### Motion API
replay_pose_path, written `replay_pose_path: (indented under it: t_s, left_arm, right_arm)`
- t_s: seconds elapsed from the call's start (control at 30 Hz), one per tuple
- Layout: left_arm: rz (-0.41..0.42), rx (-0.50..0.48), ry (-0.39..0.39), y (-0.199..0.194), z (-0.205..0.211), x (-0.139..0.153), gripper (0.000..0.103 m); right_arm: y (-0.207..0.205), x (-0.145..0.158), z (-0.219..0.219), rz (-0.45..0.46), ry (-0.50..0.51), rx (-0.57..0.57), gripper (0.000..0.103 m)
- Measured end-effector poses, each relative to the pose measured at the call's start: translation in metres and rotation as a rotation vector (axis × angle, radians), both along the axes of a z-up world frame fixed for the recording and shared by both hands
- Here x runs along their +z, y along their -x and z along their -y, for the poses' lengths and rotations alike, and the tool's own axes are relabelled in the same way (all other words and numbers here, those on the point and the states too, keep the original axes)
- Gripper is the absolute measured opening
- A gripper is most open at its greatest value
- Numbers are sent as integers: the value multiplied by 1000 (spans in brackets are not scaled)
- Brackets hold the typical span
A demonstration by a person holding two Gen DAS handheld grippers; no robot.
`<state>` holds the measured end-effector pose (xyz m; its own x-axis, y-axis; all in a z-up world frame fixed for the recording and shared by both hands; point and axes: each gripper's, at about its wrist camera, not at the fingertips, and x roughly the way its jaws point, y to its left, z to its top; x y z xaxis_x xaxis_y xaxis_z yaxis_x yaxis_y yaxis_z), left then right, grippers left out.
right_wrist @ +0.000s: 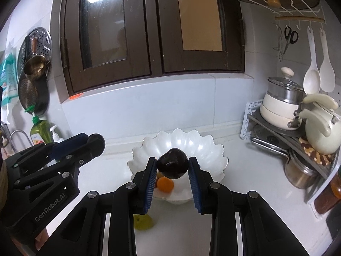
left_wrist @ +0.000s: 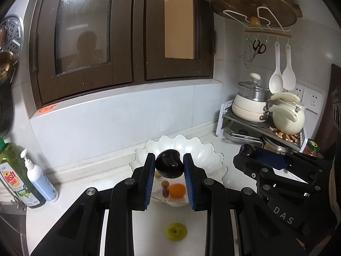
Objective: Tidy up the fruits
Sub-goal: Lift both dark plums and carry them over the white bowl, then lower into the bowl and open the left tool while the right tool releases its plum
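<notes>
A: The left tongs (left_wrist: 169,168) are clamped on a dark, glossy fruit (left_wrist: 169,164); the blue pads press it from both sides, and it hangs above the white scalloped bowl (left_wrist: 191,147); the right tongs (right_wrist: 173,167) grip a second dark fruit (right_wrist: 173,166) the same way, also over that bowl.

B: Both held clear of the desk (left_wrist: 106,183), then?

A: Yes; each dark fruit sits between the fingertips, off the bowl's floor; in the bowl below lie an orange (left_wrist: 177,190) and a couple of small brownish fruits (left_wrist: 165,184), near the front rim; a yellow-green apple (left_wrist: 176,231) rests on the desk in front of the bowl, between the left tongs' arms in the left wrist view.

B: And around them?

A: At the left edge stand a green dish soap bottle (left_wrist: 15,175) and a white pump bottle (left_wrist: 39,177), well apart from the bowl; at the right a corner rack (left_wrist: 262,128) carries a cream pot with a glass lid (left_wrist: 251,100) and a pale kettle (left_wrist: 287,117); two white spoons (left_wrist: 281,72) and scissors (left_wrist: 259,48) hang on the tiled wall above; a dark-framed window (left_wrist: 119,38) runs behind.

B: Anything in the way?

A: The two tongs are side by side, near each other over the bowl; each shows in the other's view.
</notes>
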<state>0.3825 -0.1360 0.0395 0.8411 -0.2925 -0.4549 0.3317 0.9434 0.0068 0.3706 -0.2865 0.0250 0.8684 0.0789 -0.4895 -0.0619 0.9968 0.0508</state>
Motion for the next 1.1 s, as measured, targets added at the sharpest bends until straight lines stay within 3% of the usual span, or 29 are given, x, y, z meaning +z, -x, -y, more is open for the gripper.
replay_pose_path:
  t_s: [0.3,0.53,1.1]
  left_arm:
    - [14,8,-10,-25,5,8,27]
    - [-21,-1,-22,-52,11,5,27]
    - [-165,-8,-90,-129,30,-27,27]
  right_arm:
    - [-26,6,-3,8,8,4,32]
    - [-53,7,0,-14,22,6,32]
    - [-142,-23,10,-181,50,-14,32]
